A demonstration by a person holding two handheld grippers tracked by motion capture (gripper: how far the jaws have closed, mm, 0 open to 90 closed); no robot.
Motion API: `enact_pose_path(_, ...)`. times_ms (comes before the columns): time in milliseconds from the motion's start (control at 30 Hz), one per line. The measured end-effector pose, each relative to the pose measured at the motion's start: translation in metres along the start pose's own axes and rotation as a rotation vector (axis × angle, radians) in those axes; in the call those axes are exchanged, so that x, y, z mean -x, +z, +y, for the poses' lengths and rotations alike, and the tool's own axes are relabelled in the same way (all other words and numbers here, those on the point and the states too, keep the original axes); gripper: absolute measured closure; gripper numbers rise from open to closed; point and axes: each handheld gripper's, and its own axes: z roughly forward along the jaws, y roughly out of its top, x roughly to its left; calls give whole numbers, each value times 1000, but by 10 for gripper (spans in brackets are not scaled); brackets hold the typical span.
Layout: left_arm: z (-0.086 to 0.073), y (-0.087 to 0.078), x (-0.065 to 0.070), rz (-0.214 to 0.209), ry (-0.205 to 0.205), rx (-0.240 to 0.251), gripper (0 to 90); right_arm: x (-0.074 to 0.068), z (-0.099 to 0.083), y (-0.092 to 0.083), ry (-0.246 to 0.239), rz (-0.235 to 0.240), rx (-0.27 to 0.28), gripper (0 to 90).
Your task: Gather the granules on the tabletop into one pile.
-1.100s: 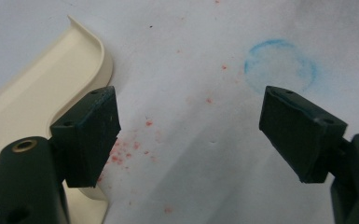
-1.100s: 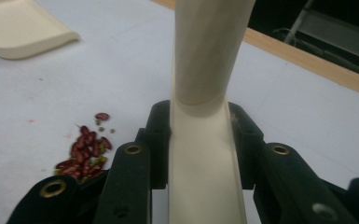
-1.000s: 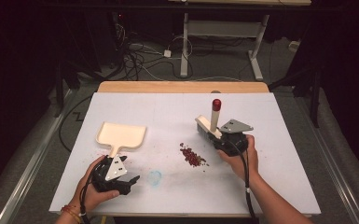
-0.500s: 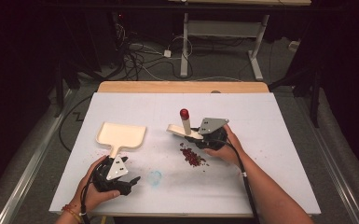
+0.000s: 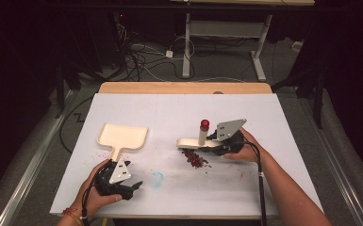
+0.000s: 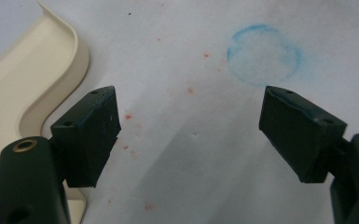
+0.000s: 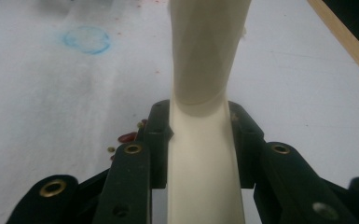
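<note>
**Item 1. Left gripper** [image 5: 134,187] [image 6: 191,135]. By the near edge of the table [image 5: 169,108], toward its left corner. Jaws stand wide with nothing between them, and only bare table lies under the gap. It sits just beside the handle of the pan, probably so it can take hold of that handle.

**Item 2. Blue ring** [image 5: 156,179] [image 6: 264,55]. A chalky mark on the table, just right of the left gripper. Nothing rests on it.

**Item 3. Beans** [image 5: 195,159] [image 7: 128,137]. A small dark red heap right of the table's middle, with a few strays around it. The heap lies directly under and just nearward of the sweeper's blade. It is well apart from the pan.

**Item 4. Right gripper** [image 5: 213,144] [image 7: 199,126]. Clamped tight on the cream sweeper [image 5: 188,142] [image 7: 205,70]. The blade is held low and points toward the left edge, and a red-capped stub [image 5: 204,124] stands up from it. This hold looks suited to pushing the beans leftward.

**Item 5. Pan** [image 5: 122,135] [image 6: 23,79]. Cream, lying flat in the left half, with its handle toward the near edge. It looks empty and probably awaits the beans.
</note>
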Motion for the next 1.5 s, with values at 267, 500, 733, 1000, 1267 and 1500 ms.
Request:
enact_pose_path(267,-1,-2,1,5,0,3,192,-7,-7,-14,3,-8,20,669)
enact_pose_path(500,0,-2,0,7,-3,12,192,-7,-5,-25,7,-73,34,669)
enact_pose_path(733,1,-4,0,14,3,25,193,-12,4,-23,54,-157,41,669)
enact_pose_path(1000,1,-5,2,15,14,30,192,-25,10,-28,146,-232,22,669)
enact_pose_path(1267,3,-4,2,16,21,27,193,-24,4,-29,201,-214,34,669)
enact_pose_path(1500,3,-4,3,13,20,26,193,-31,3,-25,216,-278,-39,669)
